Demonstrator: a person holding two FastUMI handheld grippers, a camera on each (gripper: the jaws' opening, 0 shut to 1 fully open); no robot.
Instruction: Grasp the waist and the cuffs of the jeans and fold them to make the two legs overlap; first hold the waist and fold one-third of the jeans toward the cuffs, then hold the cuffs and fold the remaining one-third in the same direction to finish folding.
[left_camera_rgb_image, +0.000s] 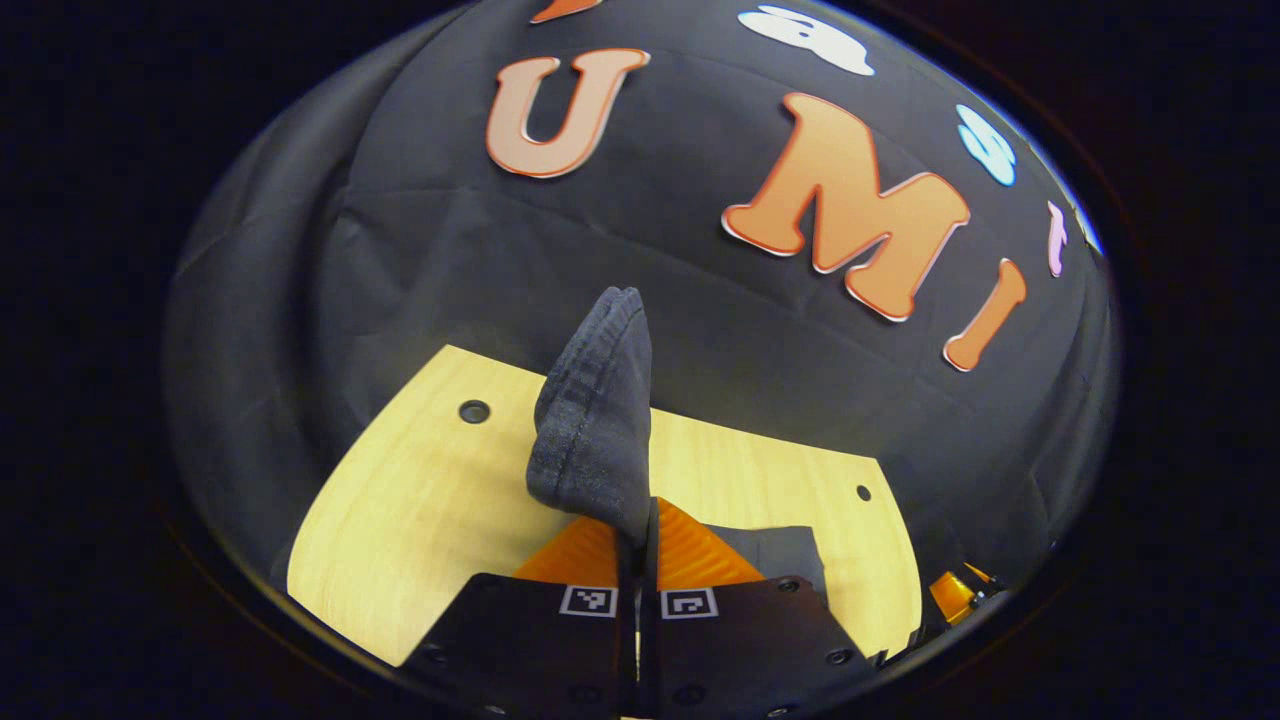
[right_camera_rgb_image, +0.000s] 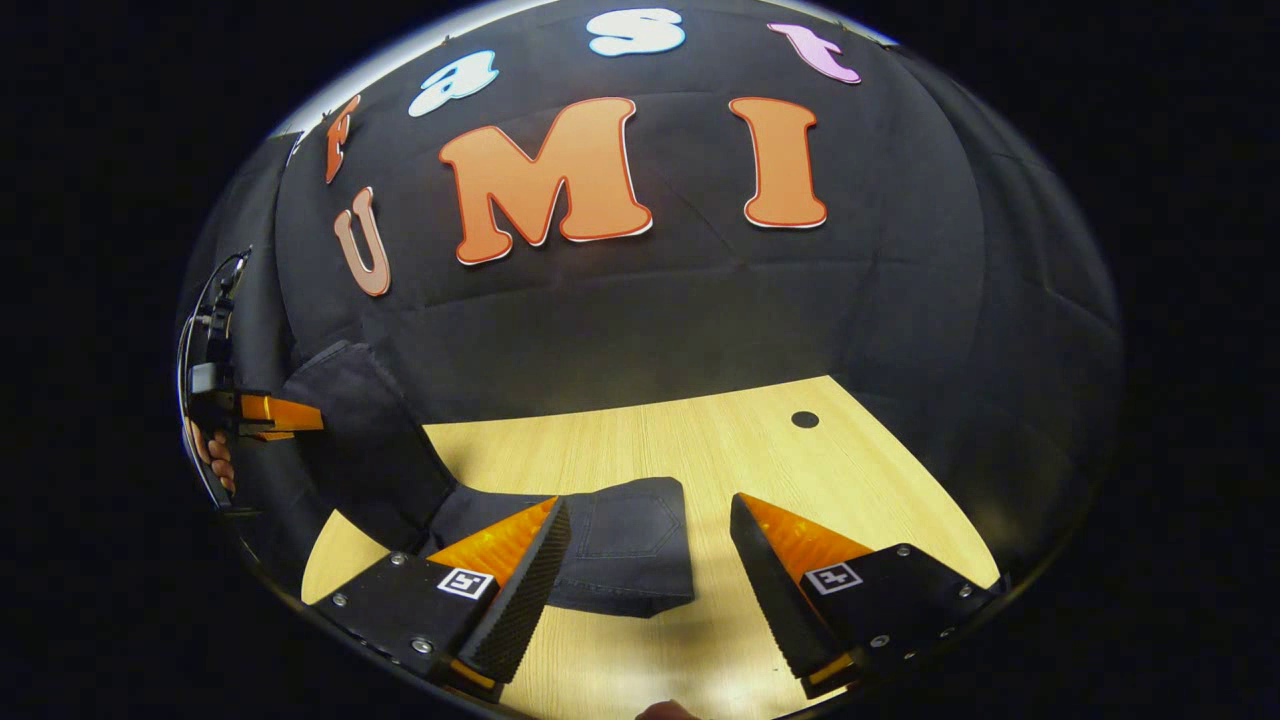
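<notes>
Dark denim rises in a thick fold from the left gripper (left_camera_rgb_image: 640, 530), whose two fingers are pressed together on the cuff end of the jeans (left_camera_rgb_image: 595, 420); the cloth stands up above the pale wooden table (left_camera_rgb_image: 420, 500), lifted off its surface. Seen from the right gripper view, that same gripper (right_camera_rgb_image: 300, 415) sits at the far left edge with a hand (right_camera_rgb_image: 212, 455) behind it, and the raised leg of the jeans (right_camera_rgb_image: 370, 450) slopes down from it to the tabletop. The rest of the garment lies flat on the table (right_camera_rgb_image: 700, 450), the waist end with a stitched back pocket showing just ahead of the right gripper (right_camera_rgb_image: 650, 565). That gripper is spread wide, its fingers apart and gripping nothing, one finger hovering over the near edge of the flat denim and the other over bare wood. A small dark hole (right_camera_rgb_image: 805, 419) marks the tabletop towards the far right, well apart from the jeans.
</notes>
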